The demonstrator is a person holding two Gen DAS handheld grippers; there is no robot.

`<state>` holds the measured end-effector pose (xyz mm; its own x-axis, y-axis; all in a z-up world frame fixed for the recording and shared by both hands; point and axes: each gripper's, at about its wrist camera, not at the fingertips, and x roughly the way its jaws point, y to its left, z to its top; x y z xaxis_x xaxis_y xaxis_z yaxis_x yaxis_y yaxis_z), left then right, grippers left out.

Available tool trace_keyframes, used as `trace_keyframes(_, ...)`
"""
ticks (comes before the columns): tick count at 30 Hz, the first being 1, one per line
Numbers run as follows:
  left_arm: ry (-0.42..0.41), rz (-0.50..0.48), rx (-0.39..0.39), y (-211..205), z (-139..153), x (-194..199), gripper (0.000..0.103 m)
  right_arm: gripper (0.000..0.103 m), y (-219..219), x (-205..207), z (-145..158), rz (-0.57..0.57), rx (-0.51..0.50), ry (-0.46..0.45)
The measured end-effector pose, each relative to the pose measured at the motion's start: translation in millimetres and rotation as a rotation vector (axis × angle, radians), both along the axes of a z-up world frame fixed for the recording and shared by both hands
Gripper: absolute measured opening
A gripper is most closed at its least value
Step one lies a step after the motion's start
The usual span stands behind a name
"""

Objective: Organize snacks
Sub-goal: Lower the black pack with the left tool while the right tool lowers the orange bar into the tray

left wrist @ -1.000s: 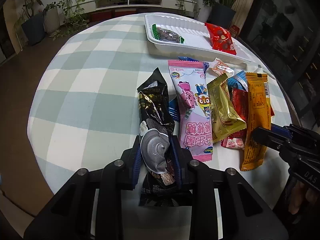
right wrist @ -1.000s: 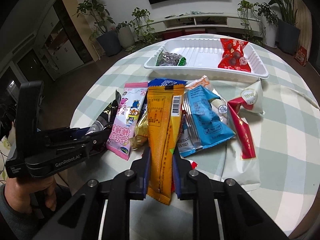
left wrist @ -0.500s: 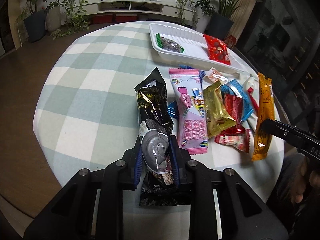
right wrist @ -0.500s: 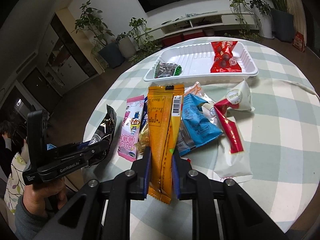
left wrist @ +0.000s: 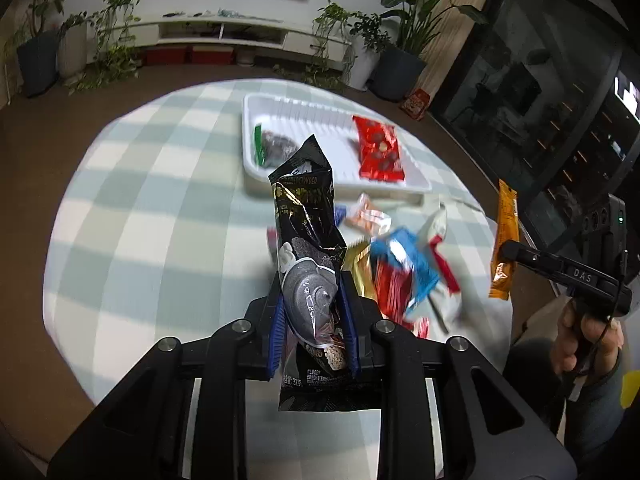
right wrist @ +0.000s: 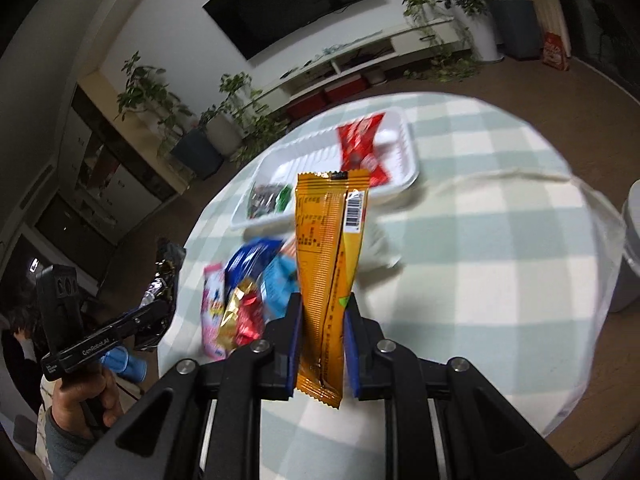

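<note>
Snacks sit split three ways: my left tool (left wrist: 314, 312) is clamped on a black packet (left wrist: 306, 236), my right tool (right wrist: 320, 344) on an orange packet (right wrist: 330, 264), both lifted above the checked worktop (left wrist: 160, 220). Loose snack pile (left wrist: 400, 264) lies near; white tray (left wrist: 304, 114) beyond holds two packets.

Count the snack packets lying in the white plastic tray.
2: a clear green-edged packet of dark snacks at its left end, a red packet toward its right end. None seems hidden.
</note>
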<state>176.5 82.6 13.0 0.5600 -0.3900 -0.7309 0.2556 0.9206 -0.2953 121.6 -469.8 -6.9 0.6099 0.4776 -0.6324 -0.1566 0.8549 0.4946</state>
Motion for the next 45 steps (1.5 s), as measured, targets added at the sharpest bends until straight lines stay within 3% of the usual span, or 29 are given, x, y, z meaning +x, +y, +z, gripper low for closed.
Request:
trace_keyframes(7,-0.036,-0.034,0.003,-17,38,74,0.022,0.02,-18,46,47,-0.005,-0.025,-0.06)
trace_keyframes(15,-0.039,-0.074,0.028,-41,57,158,0.022,0.021,21,122,82,0.088,-0.032,-0.086)
trace_keyframes(22,0.029,-0.087,0.052,-56,21,222,0.022,0.021,78,192,44,0.192,-0.02,0.038)
trace_keyframes(28,0.083,-0.086,0.104,-64,-20,252,0.022,0.021,107,231,-4,0.19,-0.073,0.15)
trace_keyframes(37,0.117,-0.099,0.139,-77,-60,268,0.023,0.021,114,250,-47,0.183,-0.135,0.225)
trace_keyframes(45,0.118,-0.098,0.157,-83,-68,273,0.025,0.026,118,252,-61,0.184,-0.169,0.246)
